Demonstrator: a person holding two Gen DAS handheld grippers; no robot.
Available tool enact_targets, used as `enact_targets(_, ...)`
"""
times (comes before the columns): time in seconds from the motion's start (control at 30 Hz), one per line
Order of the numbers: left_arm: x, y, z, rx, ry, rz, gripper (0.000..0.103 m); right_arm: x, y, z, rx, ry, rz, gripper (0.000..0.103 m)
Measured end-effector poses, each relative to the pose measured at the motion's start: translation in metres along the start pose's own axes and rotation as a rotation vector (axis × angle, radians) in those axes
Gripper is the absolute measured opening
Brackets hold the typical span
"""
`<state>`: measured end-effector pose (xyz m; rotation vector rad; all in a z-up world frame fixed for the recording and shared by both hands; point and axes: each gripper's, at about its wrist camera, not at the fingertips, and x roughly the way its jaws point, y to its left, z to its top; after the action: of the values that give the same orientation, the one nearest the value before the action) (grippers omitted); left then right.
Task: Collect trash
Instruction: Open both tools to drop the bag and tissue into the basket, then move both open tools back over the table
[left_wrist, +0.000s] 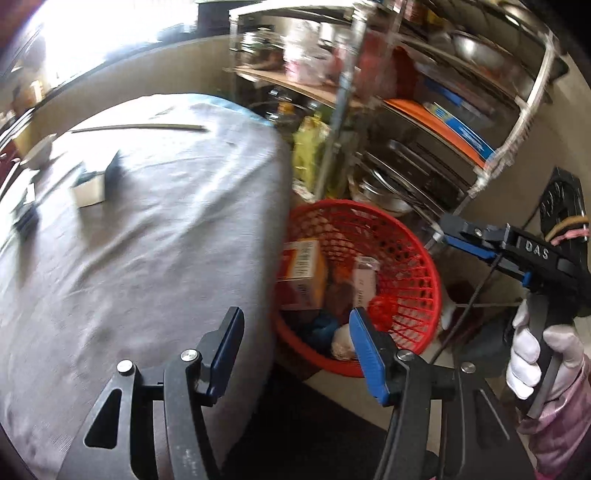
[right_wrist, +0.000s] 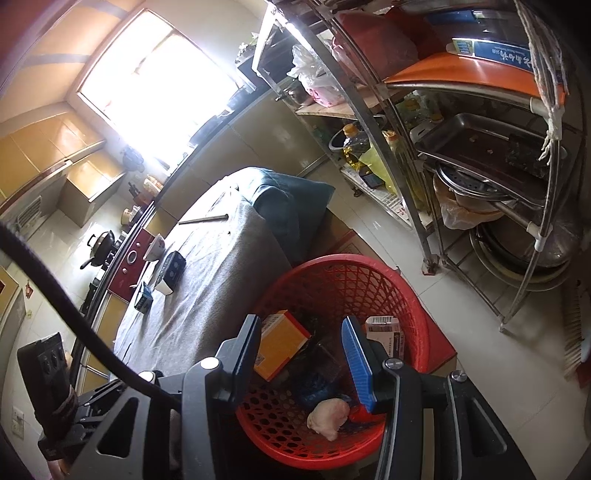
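Observation:
A red mesh basket (right_wrist: 413, 295) stands on the floor beside the cloth-covered table (right_wrist: 218, 266). It holds an orange box (right_wrist: 284, 343), a white carton (right_wrist: 384, 326), a blue wrapper (right_wrist: 314, 384) and a crumpled pale tissue (right_wrist: 328, 419). My right gripper (right_wrist: 301, 350) is open and empty right above the basket. My left gripper (left_wrist: 295, 339) is open and empty over the table's edge beside the basket (left_wrist: 406, 251). The right gripper (left_wrist: 465, 236) also shows in the left wrist view. On the table lie a small box (right_wrist: 173, 271), a blue packet (right_wrist: 143, 299) and a thin stick (right_wrist: 203, 219).
A metal rack (right_wrist: 461, 147) with trays, pots, oil bottles and bags stands right of the basket. A white bowl (right_wrist: 155, 246) sits at the table's far edge. A kitchen counter with a stove and pan (right_wrist: 99, 247) runs along the left. A broom (right_wrist: 574, 332) leans at right.

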<state>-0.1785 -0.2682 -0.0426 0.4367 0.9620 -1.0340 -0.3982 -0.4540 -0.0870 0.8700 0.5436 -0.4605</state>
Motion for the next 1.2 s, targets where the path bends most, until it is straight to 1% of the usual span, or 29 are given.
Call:
enact_targets(0.1,-0.015,0.018,-0.004,-0.043,-0.033,0.051,0.063,0.001,0.005,-0.002,-0.01,0.009,0.004,0.049)
enact_targets(0.3,-0.049,0.062,-0.02,-0.153,-0.094,0.156,0.064,0.004,0.017,-0.003,-0.034,0.023,0.015,0.049)
enact_targets(0.53,-0.073,0.101,-0.043,-0.233,-0.115,0.29,0.064,0.009,0.041,-0.006,-0.085,0.043,0.029,0.049)
enact_targets(0.57,-0.077,0.107,-0.047,-0.242,-0.116,0.317,0.064,0.011,0.045,-0.007,-0.094,0.048,0.032,0.049)
enact_targets(0.67,-0.086,0.118,-0.054,-0.265,-0.126,0.363,0.065,0.013,0.056,-0.01,-0.117,0.061,0.04,0.049)
enact_targets(0.9,-0.111,0.142,-0.065,-0.327,-0.168,0.434,0.065,0.018,0.082,-0.015,-0.175,0.085,0.056,0.049)
enact_targets(1.03,-0.125,0.155,-0.068,-0.37,-0.195,0.451,0.065,0.02,0.099,-0.015,-0.213,0.092,0.071,0.049)
enact_targets(1.1,-0.128,0.161,-0.068,-0.391,-0.201,0.457,0.07,0.023,0.111,-0.014,-0.237,0.1,0.084,0.049)
enact_targets(1.2,-0.129,0.17,-0.067,-0.423,-0.204,0.475,0.07,0.028,0.138,-0.011,-0.302,0.103,0.111,0.049)
